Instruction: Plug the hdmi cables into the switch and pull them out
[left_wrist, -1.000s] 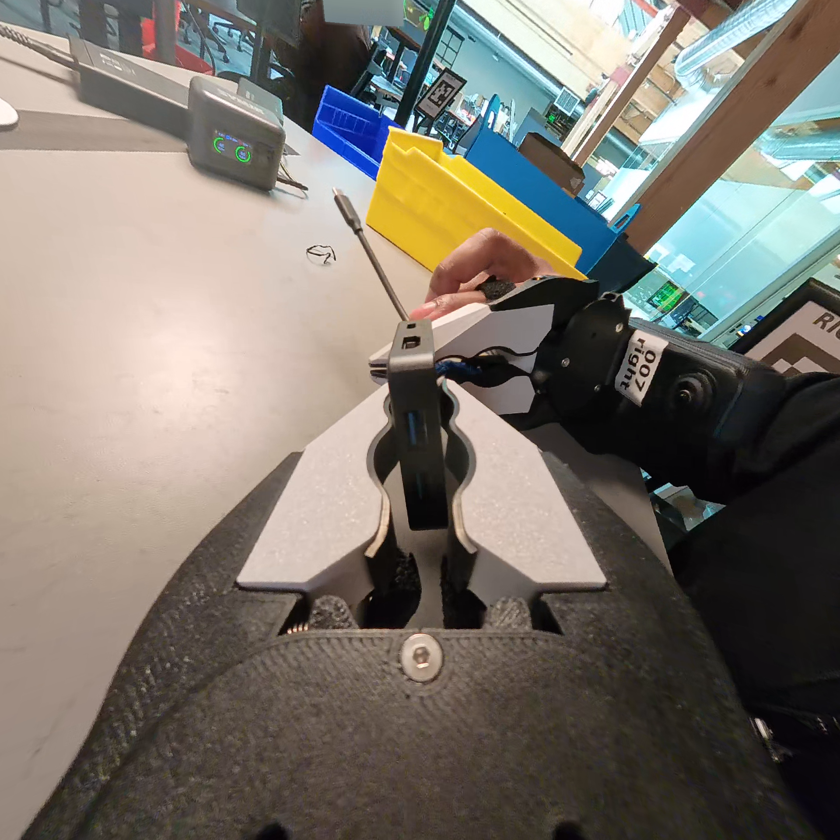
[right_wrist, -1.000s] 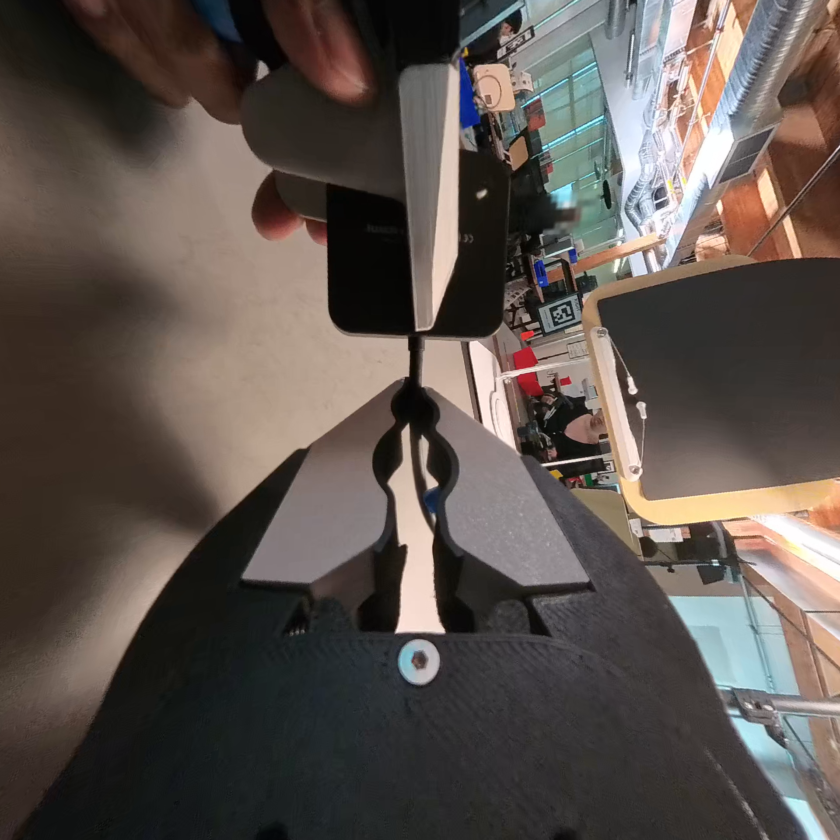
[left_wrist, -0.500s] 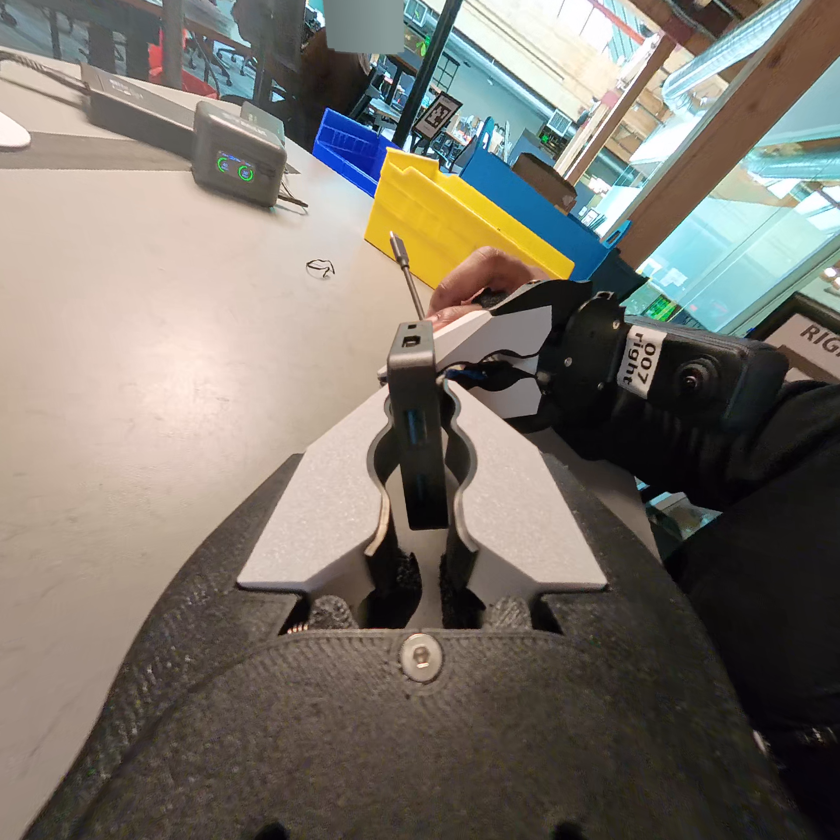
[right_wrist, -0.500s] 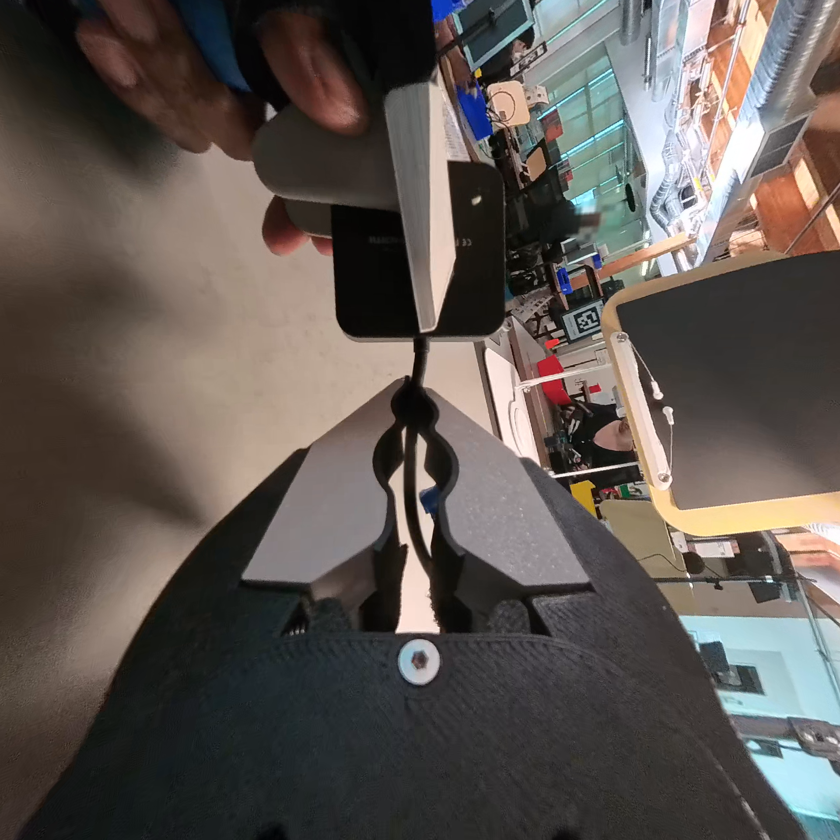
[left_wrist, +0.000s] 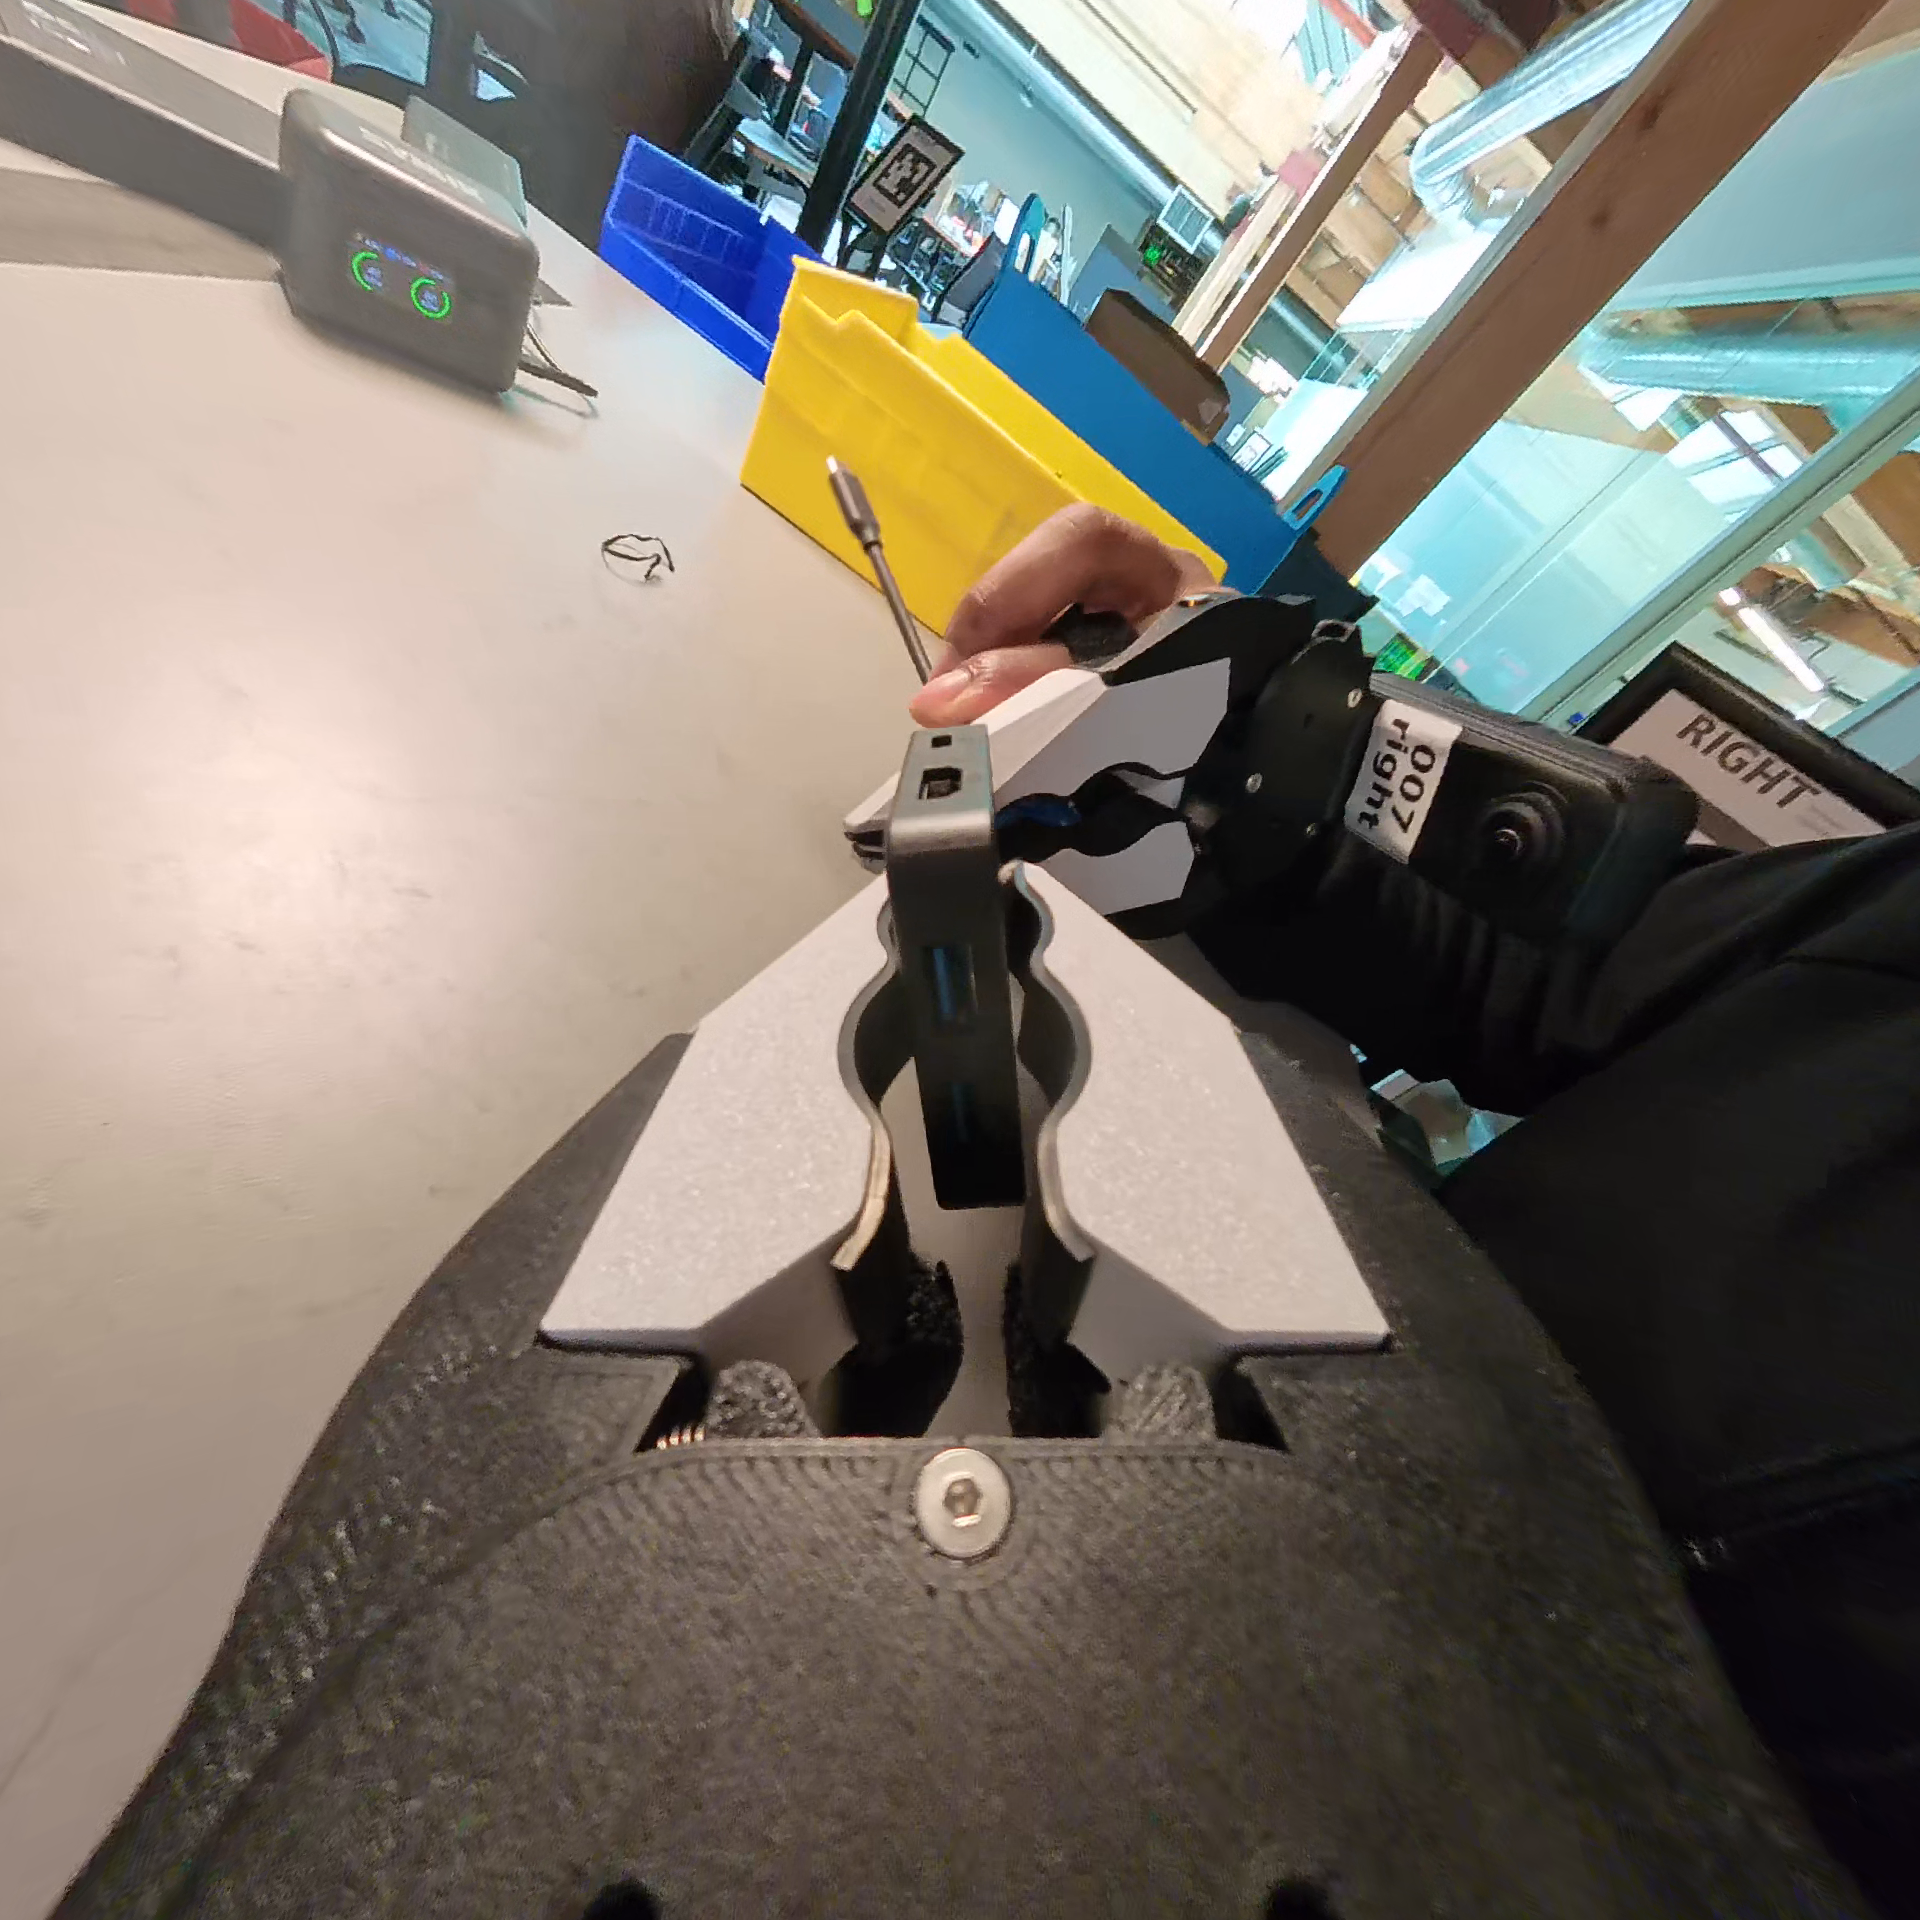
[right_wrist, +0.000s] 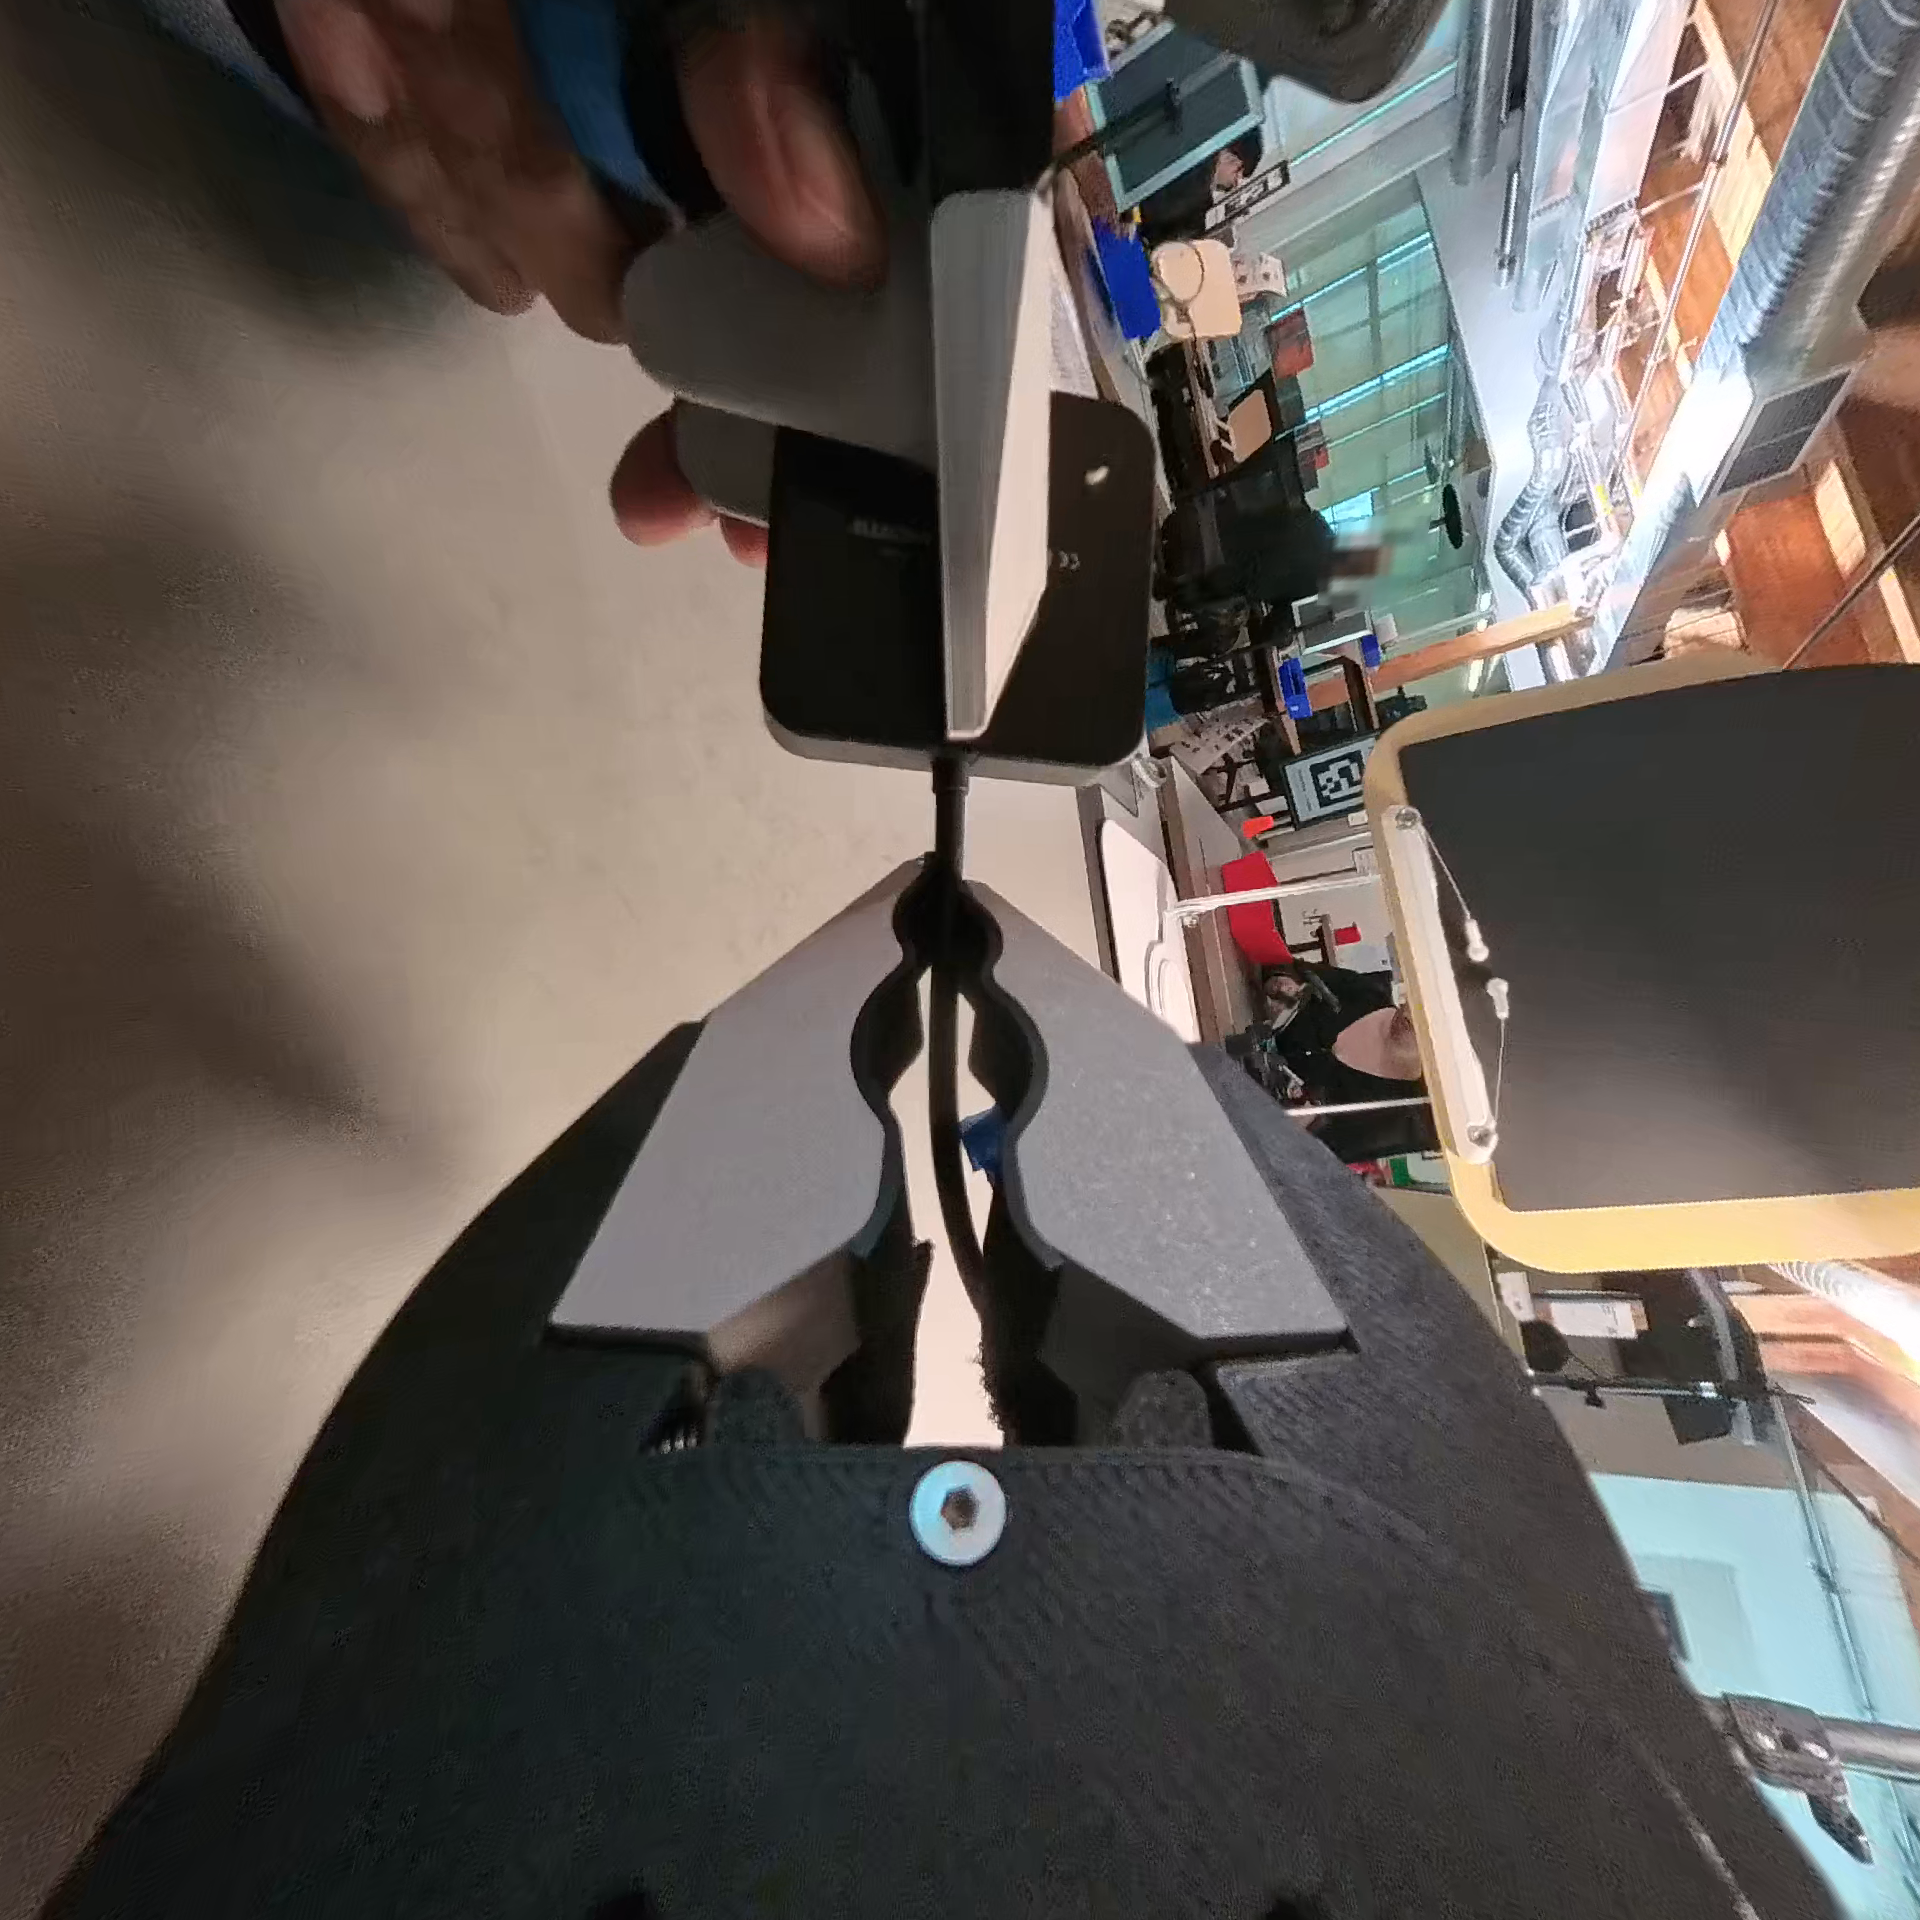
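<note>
Since half a second ago both of my tools have drawn closer together, and the thin cable end with its metal plug (left_wrist: 860, 525) now stands more upright over the table.

Nearest to me, my left gripper (left_wrist: 951, 997) is clamped on the slim dark grey switch box (left_wrist: 951, 935), which stands on its narrow edge between the grey fingers (left_wrist: 769, 1132), small ports on its top face and blue ports along the side facing me. Just behind the box, my right gripper (left_wrist: 925, 821) comes in from the right, its white fingers pinched narrow on the thin black cable (right_wrist: 951, 1039) that leaves the box's near edge. From the right wrist view that cable runs straight down between the notched jaws of my right gripper (right_wrist: 948, 883), with a scrap of blue beside it; whether that blue piece is a plug or a tag I cannot tell. Beyond the fingertips the switch box (right_wrist: 862, 613) hangs in my left gripper's flat fingers (right_wrist: 992, 468), my hand (right_wrist: 582, 156) blurred above.

Farther off on the pale grey table (left_wrist: 312, 779) lies a small loop of black wire (left_wrist: 636, 553), then a yellow plastic bin (left_wrist: 914, 416), a dark grey power unit with green ring lights (left_wrist: 400, 234), and a blue bin (left_wrist: 686, 234) behind.
</note>
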